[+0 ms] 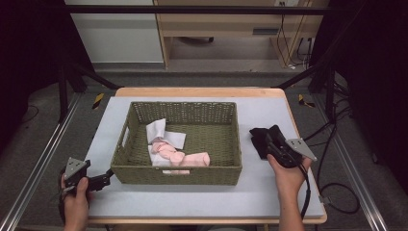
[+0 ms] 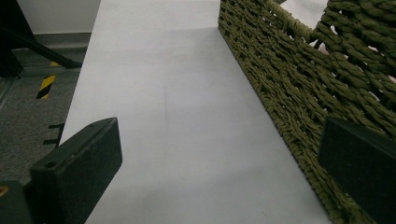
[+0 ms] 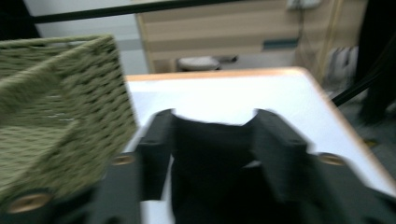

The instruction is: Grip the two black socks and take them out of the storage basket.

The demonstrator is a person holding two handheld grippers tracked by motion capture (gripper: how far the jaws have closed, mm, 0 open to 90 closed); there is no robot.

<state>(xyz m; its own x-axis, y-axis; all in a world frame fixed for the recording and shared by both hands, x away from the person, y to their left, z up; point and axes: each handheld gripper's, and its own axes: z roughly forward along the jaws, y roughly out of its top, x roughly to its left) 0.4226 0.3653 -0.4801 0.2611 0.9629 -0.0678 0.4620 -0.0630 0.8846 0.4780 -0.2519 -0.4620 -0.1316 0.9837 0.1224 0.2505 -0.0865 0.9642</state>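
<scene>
No text, label, brand or number could be read in any view. Only yellow-and-black hazard stripes point(image 1: 97, 100) were seen, on the floor beside the tabletop point(image 1: 192, 192); no words were carried by them.

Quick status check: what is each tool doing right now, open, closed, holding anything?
Left tool: open, empty, beside the basket.
Right tool: closed on the black cloth.

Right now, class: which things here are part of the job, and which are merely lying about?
Likely in the job:
- black cloth, between the right gripper jaws
- woven basket
- pink socks
- white cloth
- left gripper, open

Lying about:
- floor cables
</scene>
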